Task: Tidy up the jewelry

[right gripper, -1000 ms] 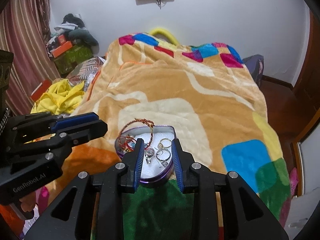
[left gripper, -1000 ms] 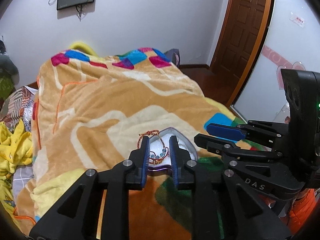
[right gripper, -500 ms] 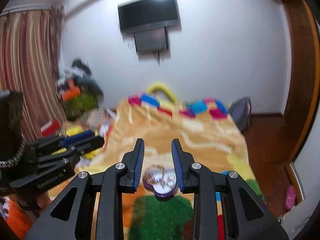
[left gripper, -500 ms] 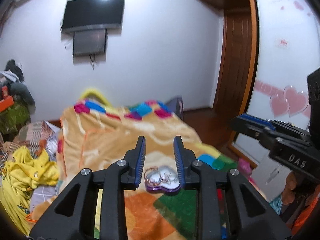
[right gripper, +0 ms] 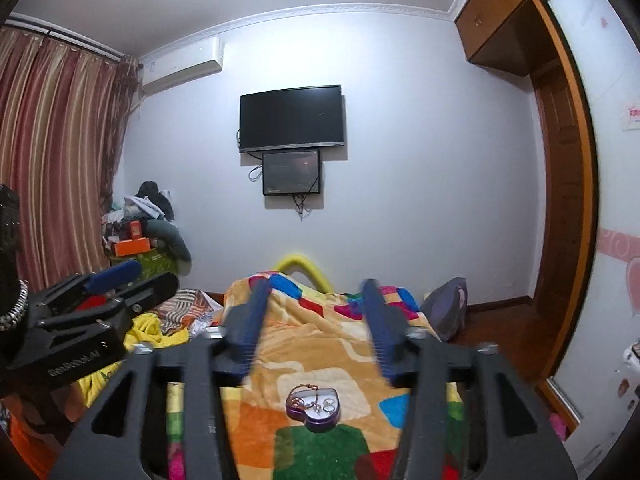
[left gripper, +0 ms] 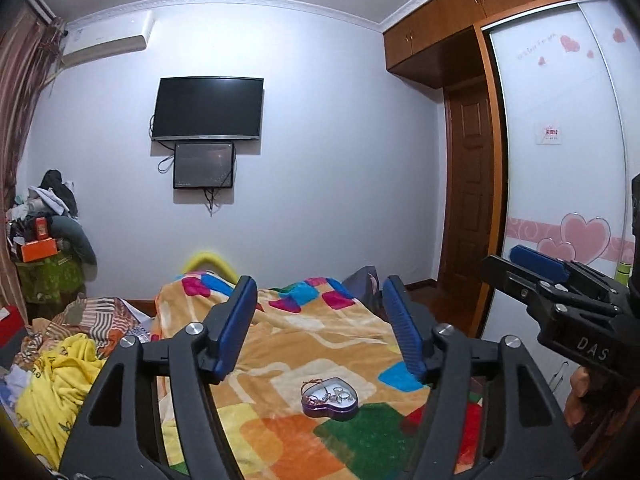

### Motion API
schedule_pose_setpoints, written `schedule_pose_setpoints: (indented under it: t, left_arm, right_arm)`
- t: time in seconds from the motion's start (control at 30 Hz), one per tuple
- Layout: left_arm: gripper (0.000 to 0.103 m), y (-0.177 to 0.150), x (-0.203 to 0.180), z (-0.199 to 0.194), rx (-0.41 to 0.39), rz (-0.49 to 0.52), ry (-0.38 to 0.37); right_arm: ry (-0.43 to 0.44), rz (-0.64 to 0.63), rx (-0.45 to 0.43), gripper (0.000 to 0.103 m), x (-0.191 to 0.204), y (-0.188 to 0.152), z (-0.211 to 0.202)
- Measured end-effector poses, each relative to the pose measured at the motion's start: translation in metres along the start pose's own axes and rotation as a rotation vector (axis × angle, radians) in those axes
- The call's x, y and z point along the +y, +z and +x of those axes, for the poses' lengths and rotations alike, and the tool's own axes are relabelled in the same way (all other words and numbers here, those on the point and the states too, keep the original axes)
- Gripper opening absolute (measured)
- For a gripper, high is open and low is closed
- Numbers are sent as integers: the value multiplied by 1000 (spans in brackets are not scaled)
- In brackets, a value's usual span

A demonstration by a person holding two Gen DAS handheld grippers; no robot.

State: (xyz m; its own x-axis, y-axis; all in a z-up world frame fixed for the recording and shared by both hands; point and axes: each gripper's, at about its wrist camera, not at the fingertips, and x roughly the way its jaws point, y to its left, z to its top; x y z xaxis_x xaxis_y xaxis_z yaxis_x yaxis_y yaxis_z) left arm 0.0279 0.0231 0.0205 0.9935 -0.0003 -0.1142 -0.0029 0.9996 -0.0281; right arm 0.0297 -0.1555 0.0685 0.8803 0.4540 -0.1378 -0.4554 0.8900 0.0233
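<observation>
White walls close the bedroom, with striped curtains (right gripper: 52, 160) at the far left, an air conditioner (right gripper: 182, 66) high beside them, and a pile of clothes and boxes (right gripper: 140, 224) in the corner. At mid-wall hangs a dark television (right gripper: 291, 118) with a smaller screen (right gripper: 291, 173) just under it, and at the right stand a brown door (left gripper: 468, 208) and a wardrobe panel with pink hearts (left gripper: 576, 236). A bright patchwork blanket (left gripper: 304, 340) covers the bed, with yellow cloth (left gripper: 52, 380) bunched at its left edge. On the near part of the blanket lies a purple heart-shaped tin (left gripper: 330, 398), lid off, holding a reddish cord bracelet (left gripper: 313, 386) draped over its left rim and a few rings (left gripper: 344, 394) on its pale lining. The left gripper (left gripper: 320, 320) is released, its blue-padded jaws spread wide and empty; in its view the tin sits low between the two fingers, closer to the right one, well apart from both and far below the tips. The right gripper (right gripper: 316, 320) is likewise spread wide and empty, its fingers blurred; the tin (right gripper: 314, 408) lies low and near centre between them, touching neither. Each gripper shows at the edge of the other's view.
</observation>
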Motion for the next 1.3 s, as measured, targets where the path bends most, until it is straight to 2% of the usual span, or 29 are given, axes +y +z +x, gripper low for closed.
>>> schedule_pose_setpoints:
  t: [0.03,0.1,0.27,1.1,1.3]
  left_arm:
    - [73,-1,1,-3,-2,-3,9]
    - [89,-3,4,-6,-7,-15,21]
    - [98,-8,6,-11,-8,-29,51]
    - [99,-15,6,-8,27,-50,57]
    - [102,-15,5,-7,26,-56,65]
  right_arm:
    - [-7,0,-5,63,0,0,-1]
    - [-16,-1,-7,70,3,-1,-1]
    - [-29,-12,-12,84,8,-2,-9]
    - [-30,-8,42,85,-1,-16,-18]
    - [-36,-14,40,85,0,-17,-18]
